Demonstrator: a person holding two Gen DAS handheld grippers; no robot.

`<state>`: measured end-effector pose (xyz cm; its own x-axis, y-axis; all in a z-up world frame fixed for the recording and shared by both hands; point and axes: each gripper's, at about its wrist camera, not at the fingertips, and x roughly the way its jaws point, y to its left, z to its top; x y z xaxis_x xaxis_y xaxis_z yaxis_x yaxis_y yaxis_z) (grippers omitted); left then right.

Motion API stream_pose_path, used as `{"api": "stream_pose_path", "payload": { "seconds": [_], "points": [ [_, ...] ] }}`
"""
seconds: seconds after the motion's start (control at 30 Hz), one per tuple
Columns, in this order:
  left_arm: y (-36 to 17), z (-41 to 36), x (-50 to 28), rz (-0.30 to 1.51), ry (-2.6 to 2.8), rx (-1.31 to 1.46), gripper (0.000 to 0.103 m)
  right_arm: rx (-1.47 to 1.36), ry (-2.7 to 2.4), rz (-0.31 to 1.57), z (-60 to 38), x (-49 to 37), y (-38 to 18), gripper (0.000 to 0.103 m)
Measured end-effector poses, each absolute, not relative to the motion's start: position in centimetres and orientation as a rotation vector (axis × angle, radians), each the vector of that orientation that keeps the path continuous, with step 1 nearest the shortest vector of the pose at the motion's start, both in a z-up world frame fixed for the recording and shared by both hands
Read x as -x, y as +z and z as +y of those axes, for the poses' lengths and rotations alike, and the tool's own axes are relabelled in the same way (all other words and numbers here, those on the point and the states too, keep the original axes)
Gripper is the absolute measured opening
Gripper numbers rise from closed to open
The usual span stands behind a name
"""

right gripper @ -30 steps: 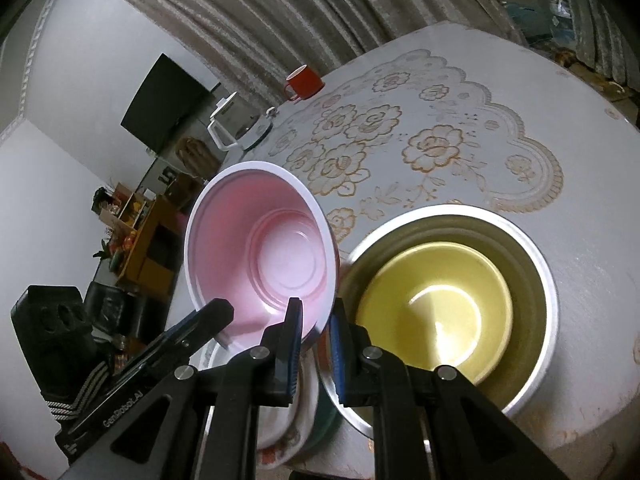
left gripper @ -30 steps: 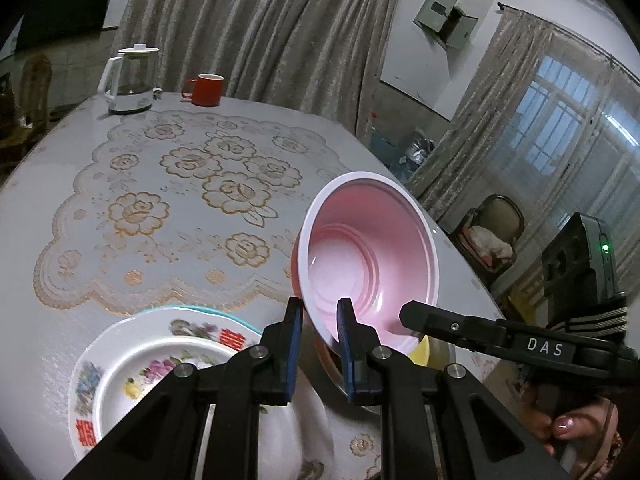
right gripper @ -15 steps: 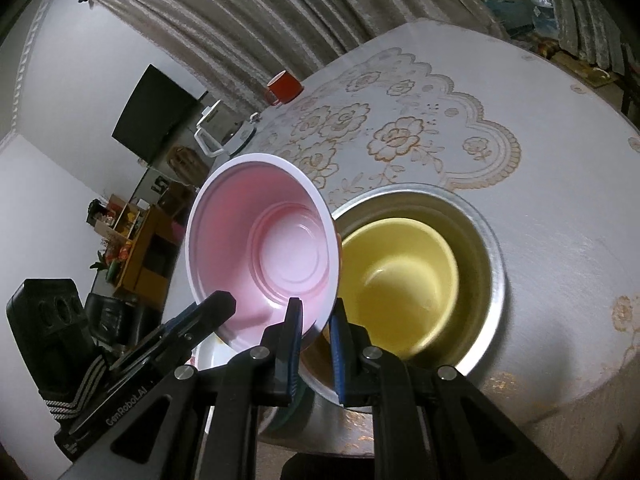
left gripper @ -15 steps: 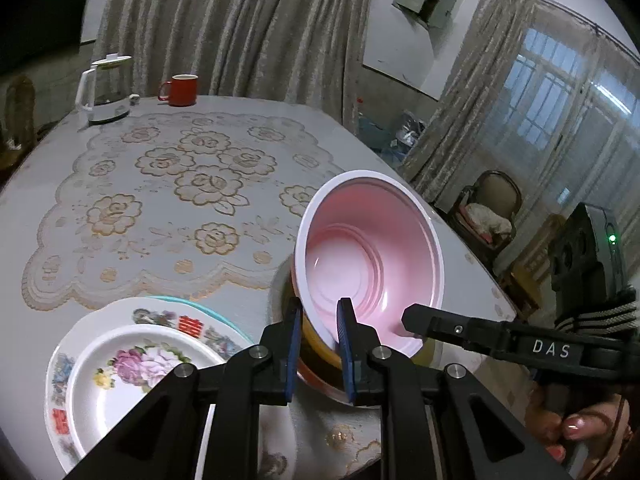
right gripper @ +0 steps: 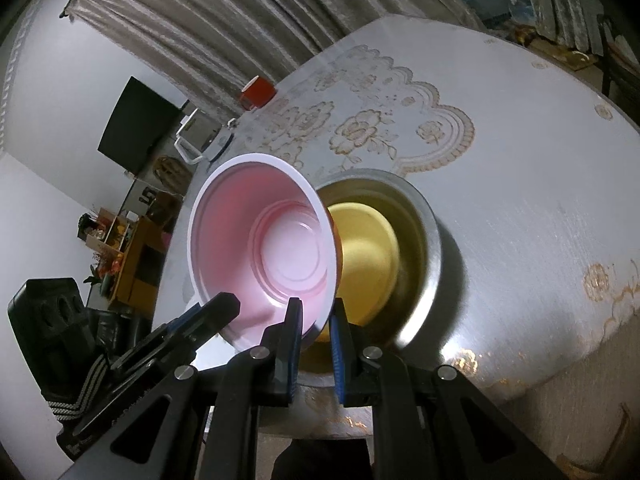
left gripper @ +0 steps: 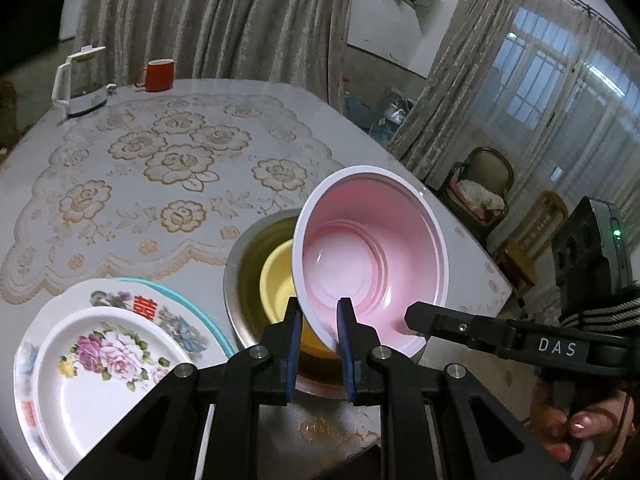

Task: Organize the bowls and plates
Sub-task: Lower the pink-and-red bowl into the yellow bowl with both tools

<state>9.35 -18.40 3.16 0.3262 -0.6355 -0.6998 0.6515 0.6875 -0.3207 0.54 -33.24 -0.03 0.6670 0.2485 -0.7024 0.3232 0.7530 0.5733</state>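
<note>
Carrying a pink bowl [left gripper: 370, 264] between two hand-held claws, a person brings it over a set of nested bowls near the front edge of a round table [left gripper: 120, 168]. The left claw [left gripper: 319, 344] is clamped on the bowl's near rim, one pad inside and one outside. The right claw [right gripper: 316, 340] grips the same rim a little further round, also closed tight on it. The bowl hangs tilted, its opening facing back toward the cameras, and appears clear of the table.

Directly behind and below it sits a metal bowl [right gripper: 424, 216] with a yellow bowl [right gripper: 368, 248] resting inside. From the right claw's view the pink bowl overlaps the left part of the yellow one. A stack of flowered plates [left gripper: 100, 352] lies just left of the metal bowl.

This looks like the stacking step: nesting the pink bowl into the yellow one. The next move likely calls for levelling the bowl, centring it over the yellow one, lowering it, then releasing both claws together so it does not tip.
</note>
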Motion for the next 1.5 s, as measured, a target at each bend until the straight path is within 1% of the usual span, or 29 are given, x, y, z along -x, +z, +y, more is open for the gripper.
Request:
{"api": "stream_pose_path", "payload": {
  "seconds": [0.2, 0.67, 0.9, 1.13, 1.2, 1.27, 1.33, 1.5],
  "points": [
    [2.3, -18.8, -9.7, 0.937, -0.838, -0.03, 0.017, -0.76, -0.052, 0.887, -33.3, -0.5, -1.0, 0.014],
    [1.2, -19.5, -12.5, 1.023, -0.805, -0.079, 0.017, -0.77, -0.041, 0.961, -32.9, -3.4, -2.0, 0.015],
    [-0.1, -21.0, -11.5, 1.069, -0.851, -0.113, 0.018, -0.761, -0.077, 0.985, -33.9, -2.5, -2.1, 0.015],
    [0.1, -20.9, -11.6, 1.092, -0.867, -0.08, 0.018, -0.775, -0.085, 0.993, -34.4, -1.7, -2.4, 0.015],
    [0.3, -20.8, -12.1, 1.102, -0.861, -0.069, 0.018, -0.801, -0.072, 0.995, -34.5, -1.9, -2.5, 0.016],
    [0.3, -20.9, -12.4, 1.109, -0.86, -0.073, 0.018, -0.817, -0.057, 1.002, -34.5, -2.2, -2.6, 0.021],
    [0.2, -21.2, -12.7, 1.117, -0.848, -0.084, 0.018, -0.834, -0.058, 1.003, -34.4, -2.5, -2.6, 0.022],
    [0.0, -21.3, -13.3, 1.139, -0.857, -0.082, 0.018, -0.831, -0.041, 1.003, -33.9, -3.0, -2.4, 0.022]
  ]
}}
